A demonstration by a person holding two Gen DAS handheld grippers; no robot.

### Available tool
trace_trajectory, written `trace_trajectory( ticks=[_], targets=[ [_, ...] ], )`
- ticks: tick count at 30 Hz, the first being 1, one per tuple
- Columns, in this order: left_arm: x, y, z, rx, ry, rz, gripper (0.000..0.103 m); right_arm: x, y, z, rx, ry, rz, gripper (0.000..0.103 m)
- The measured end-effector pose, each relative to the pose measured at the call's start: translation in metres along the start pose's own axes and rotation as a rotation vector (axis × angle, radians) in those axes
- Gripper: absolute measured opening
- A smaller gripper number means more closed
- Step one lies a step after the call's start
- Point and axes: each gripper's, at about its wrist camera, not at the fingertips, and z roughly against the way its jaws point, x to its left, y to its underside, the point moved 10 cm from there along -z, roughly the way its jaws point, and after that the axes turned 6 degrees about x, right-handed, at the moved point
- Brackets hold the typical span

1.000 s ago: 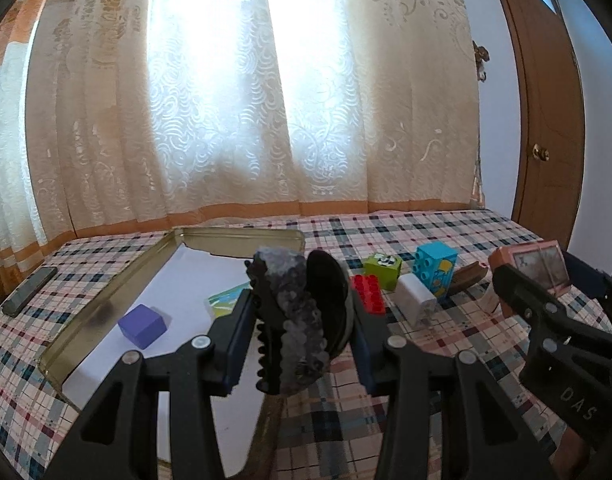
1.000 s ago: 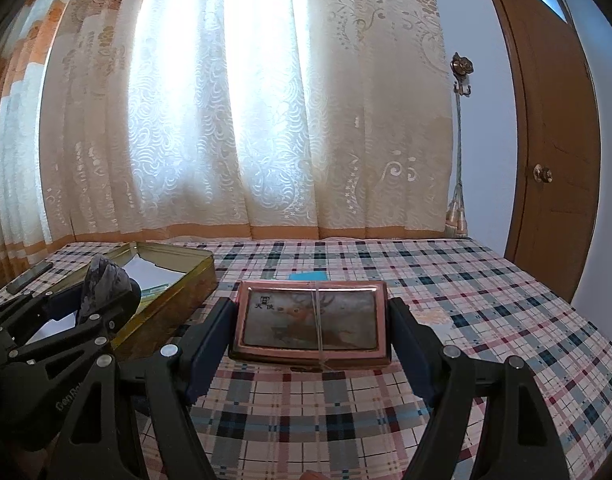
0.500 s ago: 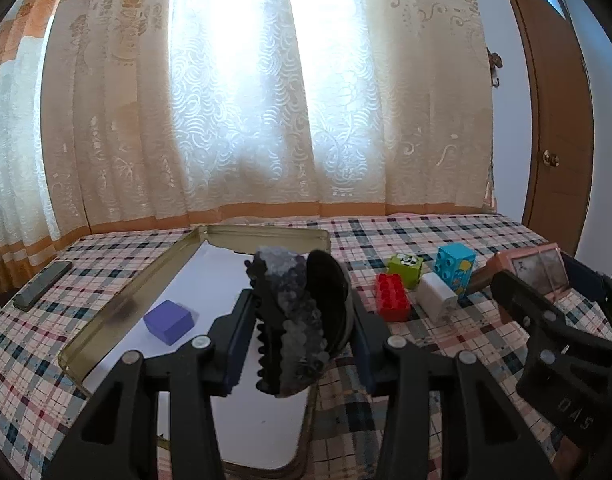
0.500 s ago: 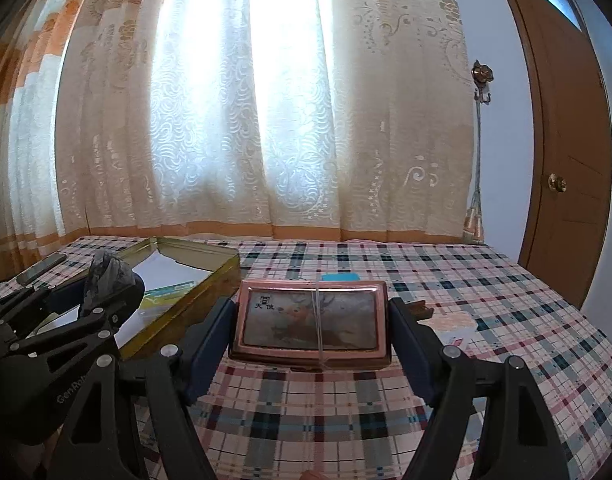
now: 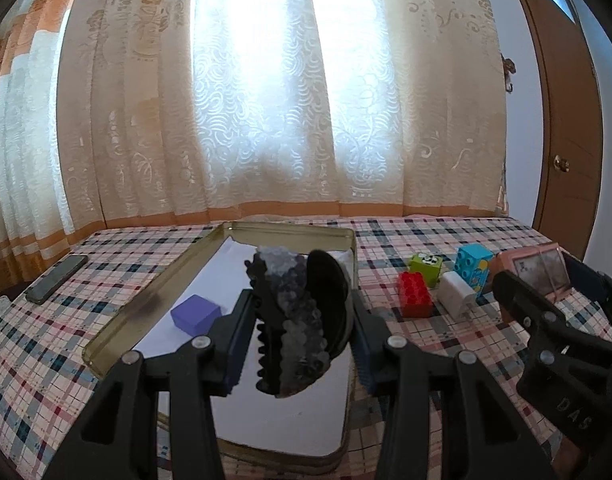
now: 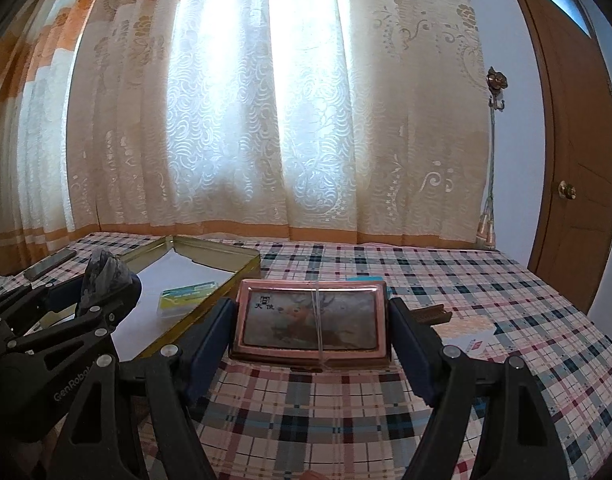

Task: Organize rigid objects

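Black-toothed and beaded, a hair claw clip [image 5: 294, 320] sits clamped in the left gripper [image 5: 298, 336], above the open gold tin [image 5: 154, 296]. Pinched between the right gripper's [image 6: 311, 320] fingers is a pink-framed box [image 6: 311, 316], held over the checked cloth [image 6: 486, 280] just right of that tin.

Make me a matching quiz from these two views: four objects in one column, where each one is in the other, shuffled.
Things:
1. hair claw clip
2. pink case
3. purple block
4. red brick

Places:
A. on the tablecloth, beside the white charger
B. in the right gripper
C. inside the gold tin
D. in the left gripper

Pairs: 1-D, 2-B, 3-C, 4-A
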Motion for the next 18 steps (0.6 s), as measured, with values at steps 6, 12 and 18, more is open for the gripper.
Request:
trace_trajectory(
  ticks=[6,12,18],
  targets=[
    [0.01,0.001,0.001,0.0,-0.011,0.014,0.044,0.013,-0.001,0.0,-0.005,-0.013,0.019,0.078],
    [0.019,0.003,0.0,0.011,-0.016,0.015,0.044,0.021,-0.002,-0.001,-0.005,-0.021,0.035,0.078],
    [0.031,0.004,-0.002,0.022,-0.029,0.027,0.044,0.03,-0.002,-0.003,0.002,-0.026,0.057,0.078]
  ],
)
